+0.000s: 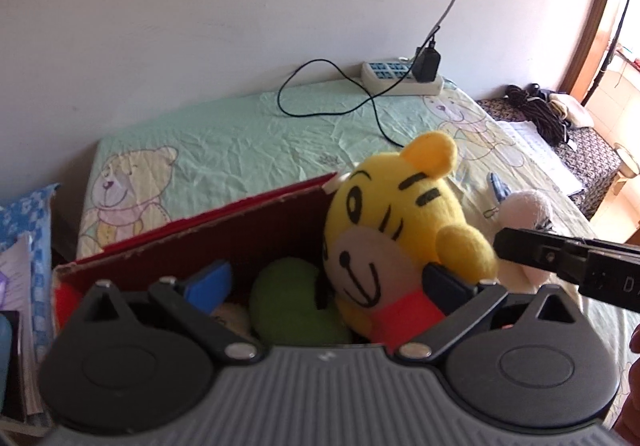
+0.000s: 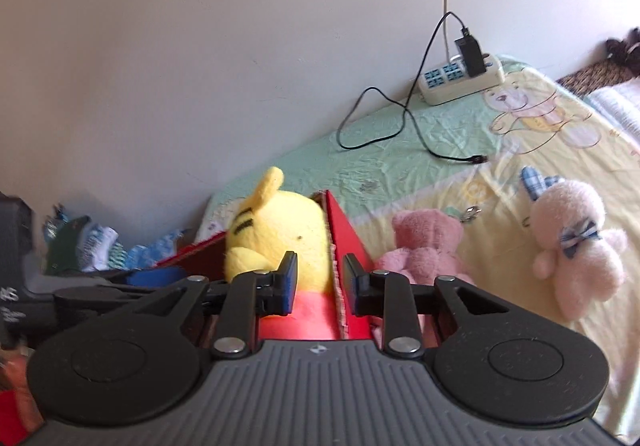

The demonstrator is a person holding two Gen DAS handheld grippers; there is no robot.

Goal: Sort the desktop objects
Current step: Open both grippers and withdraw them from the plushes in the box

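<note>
Up at the red box's (image 1: 240,230) one o'clock corner, the yellow tiger (image 1: 400,213) sits high between the left gripper's (image 1: 328,278) wide-open jaws. The right gripper's (image 2: 320,282) jaws, nearly closed, straddle the box wall unpinched. Snag it, and the box could tip, tiger spilling!

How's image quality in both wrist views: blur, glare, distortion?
Left wrist: doorway at right blown out by daylight, yellow tiger plush reasonably sharp, fisheye bends the wall edge. Right wrist: softer overall, clutter at far left smeared, pink teddy soft, dark vignette in the corners.
</note>
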